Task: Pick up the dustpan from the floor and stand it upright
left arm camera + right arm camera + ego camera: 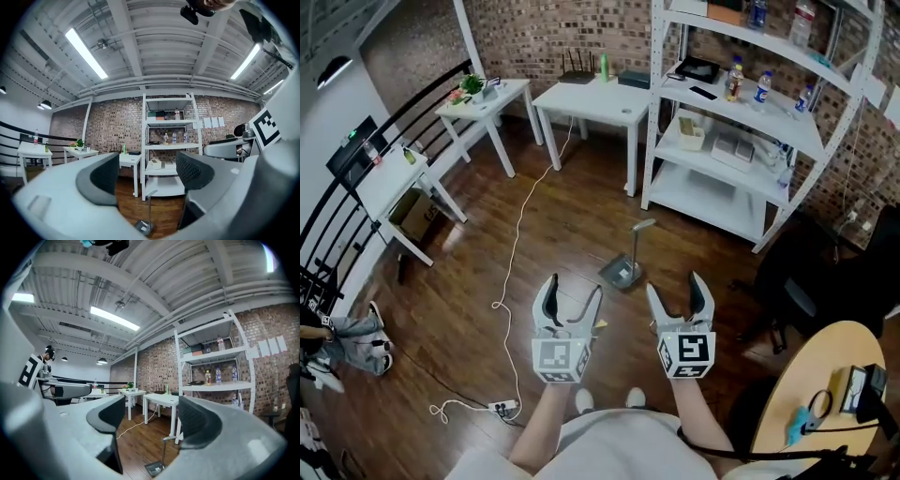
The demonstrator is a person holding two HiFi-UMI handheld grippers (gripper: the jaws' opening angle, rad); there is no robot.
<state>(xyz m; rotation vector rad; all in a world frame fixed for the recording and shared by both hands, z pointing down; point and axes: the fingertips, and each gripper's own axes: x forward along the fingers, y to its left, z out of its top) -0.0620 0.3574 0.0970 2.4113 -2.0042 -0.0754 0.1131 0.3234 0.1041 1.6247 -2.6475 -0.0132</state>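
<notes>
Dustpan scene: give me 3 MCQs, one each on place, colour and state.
1. Where is the dustpan?
A) on a white table
B) on the floor in front of the shelf unit
C) on the round wooden table

2. What colour is the shelf unit?
A) white
B) black
C) red

3. How do the left gripper and right gripper stand?
A) both shut on the dustpan handle
B) left shut on a cable
C) both with fingers apart, holding nothing

Key:
1 B: it stands upright on the wood boards near the shelf unit's foot.
2 A: its posts and boards are white.
3 C: each gripper view shows a clear gap, with the dustpan far off on the floor.
</notes>
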